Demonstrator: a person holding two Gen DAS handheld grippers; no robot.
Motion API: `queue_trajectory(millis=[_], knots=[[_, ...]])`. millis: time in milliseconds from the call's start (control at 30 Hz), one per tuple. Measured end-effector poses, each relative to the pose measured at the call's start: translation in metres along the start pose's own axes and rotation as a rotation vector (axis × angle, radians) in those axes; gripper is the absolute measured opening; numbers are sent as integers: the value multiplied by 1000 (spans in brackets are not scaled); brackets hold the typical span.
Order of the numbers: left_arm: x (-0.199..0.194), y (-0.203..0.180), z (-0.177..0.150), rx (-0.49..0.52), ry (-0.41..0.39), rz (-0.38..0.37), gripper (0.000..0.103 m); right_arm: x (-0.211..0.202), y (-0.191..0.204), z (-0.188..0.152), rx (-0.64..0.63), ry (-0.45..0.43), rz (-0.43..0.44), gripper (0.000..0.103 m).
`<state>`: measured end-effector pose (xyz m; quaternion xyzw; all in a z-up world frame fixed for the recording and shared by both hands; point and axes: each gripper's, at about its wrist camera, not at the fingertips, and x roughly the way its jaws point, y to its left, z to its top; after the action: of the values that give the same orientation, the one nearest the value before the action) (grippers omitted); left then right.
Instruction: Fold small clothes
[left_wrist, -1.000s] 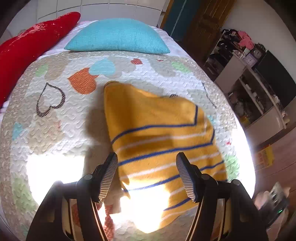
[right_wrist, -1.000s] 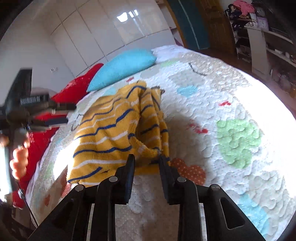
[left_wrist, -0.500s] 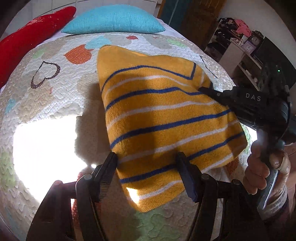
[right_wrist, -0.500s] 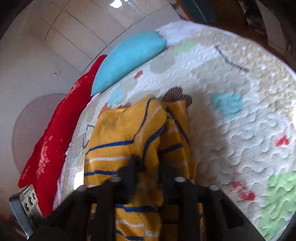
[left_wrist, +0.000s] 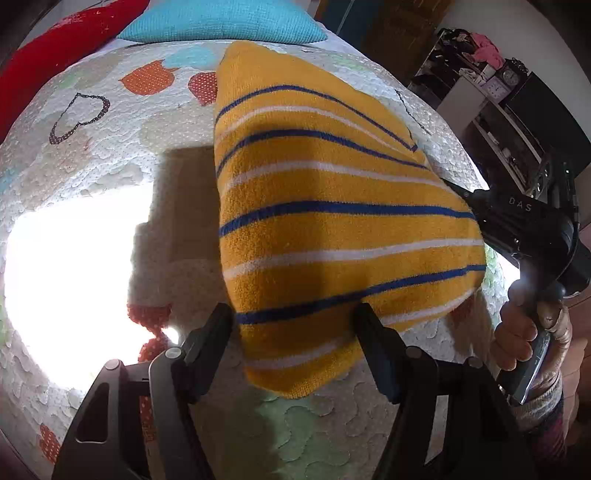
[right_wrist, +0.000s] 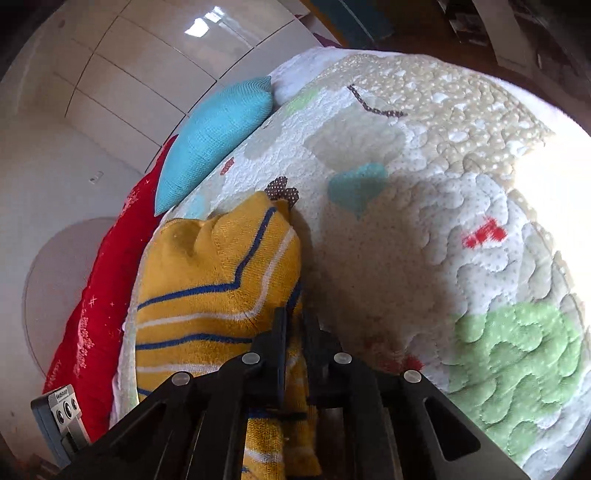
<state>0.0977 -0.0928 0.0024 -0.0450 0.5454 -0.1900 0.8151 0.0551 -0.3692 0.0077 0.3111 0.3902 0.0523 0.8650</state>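
A yellow sweater (left_wrist: 332, 221) with blue and white stripes is held up off the quilted bedspread (left_wrist: 110, 147). My right gripper (right_wrist: 293, 321) pinches a bunched fold of the sweater (right_wrist: 214, 280), its jaws closing on the fabric. In the left wrist view its black body (left_wrist: 524, 225) reaches in from the right, with a hand (left_wrist: 517, 332) on the handle. My left gripper (left_wrist: 295, 321) sits at the sweater's lower corner. Its jaws are opening, the cloth hangs between the fingers, and the pads do not press on it.
A teal pillow (left_wrist: 221, 22) and a red pillow (left_wrist: 55, 48) lie at the head of the bed. Cluttered shelves (left_wrist: 498, 92) stand to the right beyond the bed's edge. Bright sunlight washes out the quilt on the left.
The right gripper closed on the sweater's edge and lifted it, spreading the cloth. The left gripper came down closer, so the sweater's lower corner now lies between its fingers.
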Motion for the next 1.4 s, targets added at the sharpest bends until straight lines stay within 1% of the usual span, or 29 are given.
queue_trajectory(millis=[67,133,200,267,367,467,567,633,667,700,733,800,867,933,967,1000,1033,1100,1167,1267,1367,1400], knots=[[-9,1,-5,8,-14,12,67,-13,14,6,-63,-54,-68,12],[-21,-2,-13,34,-41,45,67,-31,30,6,-127,-111,-101,12],[-33,-3,-23,50,-66,76,68,-42,48,5,-183,-149,-99,12],[-41,-4,-33,46,-85,101,69,-44,68,3,-241,-158,-89,12],[-49,3,-46,7,-104,123,70,-21,98,2,-316,-121,-79,13],[-55,12,-56,-36,-114,133,71,14,126,1,-374,-78,-89,13],[-60,22,-62,-72,-125,141,71,55,147,3,-402,-8,-83,13],[-63,30,-66,-90,-125,147,71,84,154,3,-433,24,-128,13],[-64,33,-67,-97,-127,152,71,100,155,2,-444,59,-150,13],[-66,36,-69,-104,-130,161,71,114,153,1,-442,103,-159,14],[-68,40,-70,-110,-134,171,71,123,149,0,-434,123,-156,14],[-74,46,-73,-118,-147,193,71,120,144,2,-414,104,-140,14],[-81,51,-75,-125,-168,218,73,107,143,1,-400,90,-149,14],[-86,55,-78,-138,-189,241,77,81,149,-8,-445,7,-201,18],[-87,57,-78,-142,-194,246,77,68,151,-16,-473,-37,-212,20],[-89,58,-80,-147,-197,250,77,55,152,-24,-492,-61,-207,25],[-89,58,-81,-151,-198,253,77,45,151,-31,-501,-70,-196,29],[-90,58,-82,-153,-200,263,77,32,143,-48,-505,-67,-190,34],[-91,54,-84,-144,-206,271,77,25,130,-65,-517,-61,-194,34],[-98,45,-88,-116,-225,295,77,6,114,-88,-538,-95,-204,35],[-101,40,-90,-91,-234,326,77,-8,98,-109,-514,-80,-202,39],[-101,38,-90,-85,-237,335,77,-10,92,-115,-509,-70,-210,43]])
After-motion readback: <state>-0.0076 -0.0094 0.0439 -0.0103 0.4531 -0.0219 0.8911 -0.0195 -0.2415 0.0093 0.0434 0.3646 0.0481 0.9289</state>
